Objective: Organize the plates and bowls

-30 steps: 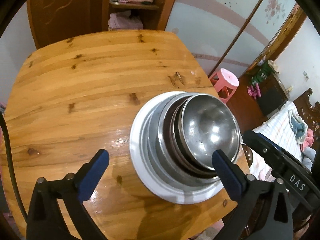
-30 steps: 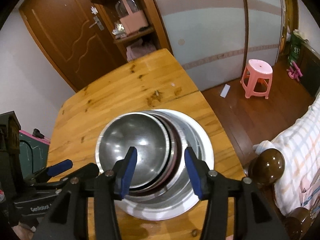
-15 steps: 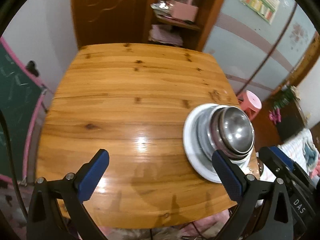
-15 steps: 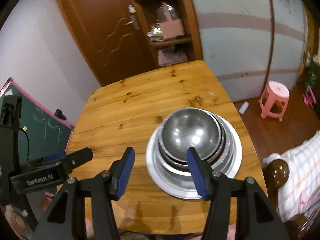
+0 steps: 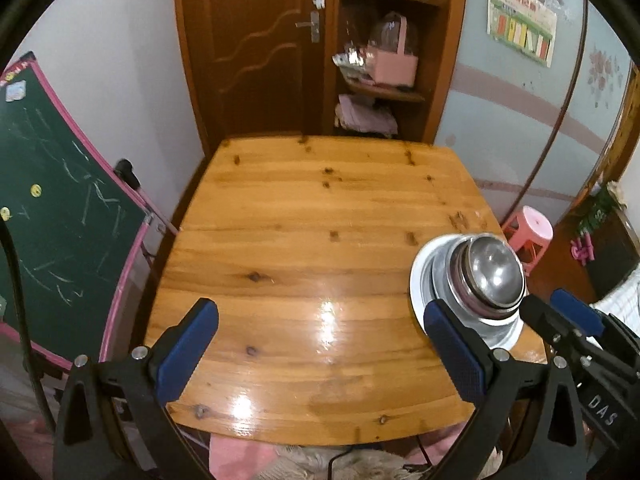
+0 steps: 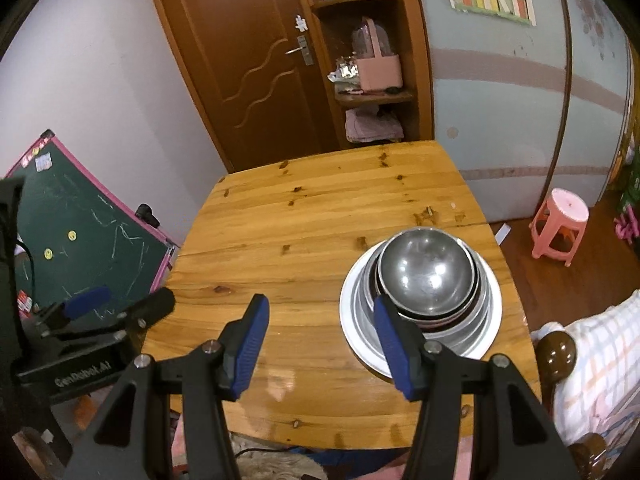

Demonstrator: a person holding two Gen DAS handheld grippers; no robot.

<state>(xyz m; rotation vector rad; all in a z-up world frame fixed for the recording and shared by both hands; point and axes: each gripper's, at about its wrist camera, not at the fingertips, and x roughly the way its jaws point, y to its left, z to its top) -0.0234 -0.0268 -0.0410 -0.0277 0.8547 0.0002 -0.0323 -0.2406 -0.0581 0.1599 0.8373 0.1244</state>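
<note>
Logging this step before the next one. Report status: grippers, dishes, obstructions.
Left gripper open, empty. Right gripper open, empty, clear of the dishes. Steel bowl nested atop the stack on the white plate, near the table edge. Nothing in the way.

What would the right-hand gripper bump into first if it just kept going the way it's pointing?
Probably the bare wooden table, left of the stacked metal dishes. The right gripper is open and empty; depth is hard to judge.

A glossy wooden table (image 6: pixel 304 240) carries one white plate (image 6: pixel 352 320) near its right edge
</note>
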